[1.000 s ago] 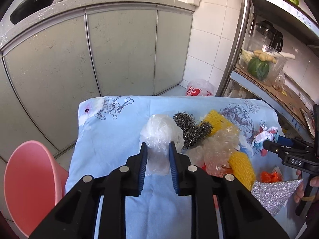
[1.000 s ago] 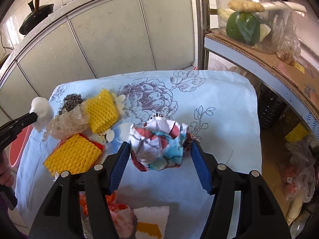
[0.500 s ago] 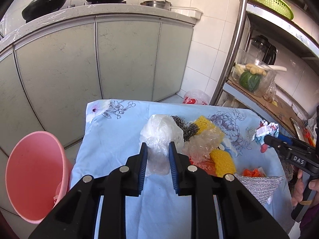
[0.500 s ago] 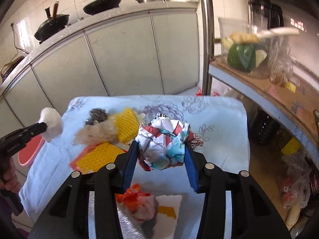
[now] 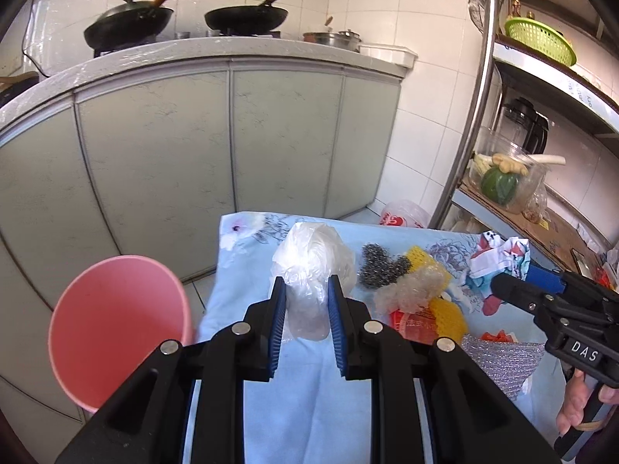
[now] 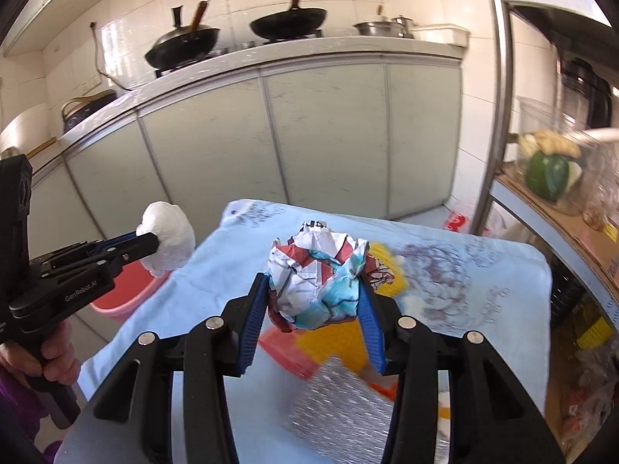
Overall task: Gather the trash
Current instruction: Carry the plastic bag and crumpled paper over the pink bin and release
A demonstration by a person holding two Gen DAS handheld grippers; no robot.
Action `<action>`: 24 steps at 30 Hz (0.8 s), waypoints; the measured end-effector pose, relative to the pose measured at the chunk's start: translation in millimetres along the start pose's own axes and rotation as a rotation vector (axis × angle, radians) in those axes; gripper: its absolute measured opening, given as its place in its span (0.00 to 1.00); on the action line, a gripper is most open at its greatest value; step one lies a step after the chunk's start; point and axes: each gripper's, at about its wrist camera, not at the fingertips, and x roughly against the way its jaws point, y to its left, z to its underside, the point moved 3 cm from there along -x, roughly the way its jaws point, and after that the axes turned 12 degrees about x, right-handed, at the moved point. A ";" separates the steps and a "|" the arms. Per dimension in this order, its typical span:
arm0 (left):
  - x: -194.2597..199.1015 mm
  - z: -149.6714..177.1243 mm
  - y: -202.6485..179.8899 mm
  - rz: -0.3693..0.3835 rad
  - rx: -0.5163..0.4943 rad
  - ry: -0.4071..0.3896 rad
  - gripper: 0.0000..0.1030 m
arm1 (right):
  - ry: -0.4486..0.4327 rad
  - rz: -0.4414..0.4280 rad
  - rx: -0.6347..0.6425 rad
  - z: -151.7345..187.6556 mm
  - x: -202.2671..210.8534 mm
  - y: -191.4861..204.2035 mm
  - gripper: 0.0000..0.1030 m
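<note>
My left gripper [image 5: 305, 282] is shut on a wad of clear plastic bag [image 5: 313, 251], held above the blue flowered tablecloth [image 5: 247, 255]. A pink bin [image 5: 116, 309] stands on the floor, low to its left. My right gripper [image 6: 315, 280] is shut on a crumpled printed paper ball [image 6: 317, 270], its blue pads pressing both sides, lifted off the cloth. On the cloth lie a steel scourer [image 5: 377, 266], crumpled clear plastic [image 5: 410, 290], yellow foam netting [image 5: 448, 315], a red packet [image 5: 414, 323] and a silver glitter sheet [image 5: 499, 359].
Grey cabinet doors [image 5: 278, 143] under a counter with two woks [image 5: 247, 17] stand behind the table. A metal rack post [image 5: 468, 127] and shelves holding a green vegetable [image 5: 499, 185] border the right side. A red-and-white plastic bag [image 5: 404, 214] lies on the floor.
Both grippers have risen with their loads. The right jaws closed in on the paper ball and lifted it off the cloth. The pink bin shows more fully on the left.
</note>
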 end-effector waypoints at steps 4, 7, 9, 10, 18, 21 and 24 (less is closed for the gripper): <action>14.1 -4.3 17.6 -0.030 0.021 -0.034 0.20 | -0.019 -0.047 0.048 -14.2 -6.5 33.2 0.45; 22.0 -6.3 31.0 -0.055 0.042 -0.054 0.20 | -0.027 -0.073 0.086 -22.2 -11.4 56.2 0.45; 25.1 -7.8 40.0 -0.069 0.058 -0.061 0.20 | -0.028 -0.092 0.108 -26.8 -15.3 70.2 0.45; 26.6 -7.9 44.2 -0.074 0.065 -0.063 0.20 | -0.027 -0.097 0.117 -28.6 -17.3 75.7 0.45; 34.9 -8.1 78.4 -0.130 0.117 -0.088 0.20 | -0.021 -0.153 0.196 -40.2 -33.8 121.5 0.45; 37.7 -7.2 94.2 -0.164 0.135 -0.096 0.20 | -0.019 -0.177 0.219 -43.8 -42.0 138.6 0.45; 39.8 -5.9 114.0 -0.199 0.167 -0.099 0.20 | -0.014 -0.205 0.246 -47.7 -51.2 157.1 0.45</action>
